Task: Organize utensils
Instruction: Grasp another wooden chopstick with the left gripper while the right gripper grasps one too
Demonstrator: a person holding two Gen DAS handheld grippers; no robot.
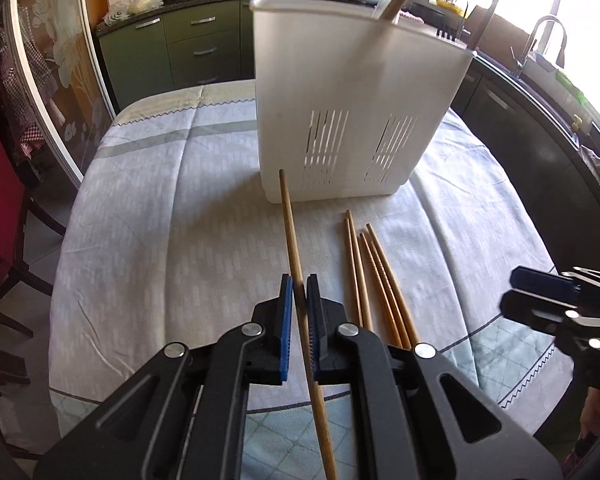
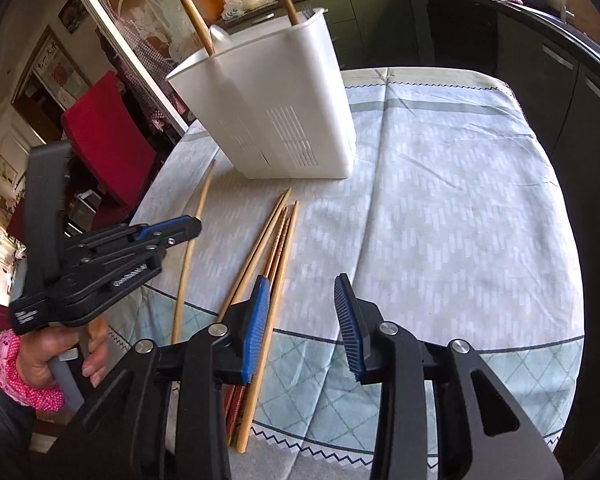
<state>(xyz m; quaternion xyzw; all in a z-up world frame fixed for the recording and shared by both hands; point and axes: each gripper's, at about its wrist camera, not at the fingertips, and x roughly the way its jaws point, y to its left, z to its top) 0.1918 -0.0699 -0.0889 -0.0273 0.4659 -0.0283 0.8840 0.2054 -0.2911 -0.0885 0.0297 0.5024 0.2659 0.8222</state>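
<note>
A white slotted utensil holder (image 1: pixel 352 92) stands on the table and also shows in the right wrist view (image 2: pixel 276 108); wooden handles and a white spoon stick out of its top. My left gripper (image 1: pixel 299 286) is shut on a long wooden chopstick (image 1: pixel 290 224), whose far tip points at the holder's base. In the right wrist view the left gripper (image 2: pixel 184 232) shows from the side with that chopstick (image 2: pixel 196 224). Several more chopsticks (image 1: pixel 376 276) lie on the cloth, right of the left gripper. My right gripper (image 2: pixel 302 292) is open and empty, its left pad just over these chopsticks (image 2: pixel 272 248).
The table carries a pale blue patterned cloth (image 2: pixel 440 200). A red chair (image 2: pixel 104 140) stands at its left side. Dark kitchen cabinets (image 1: pixel 180 48), a stove with a pan and a sink counter (image 1: pixel 540 60) run behind and to the right.
</note>
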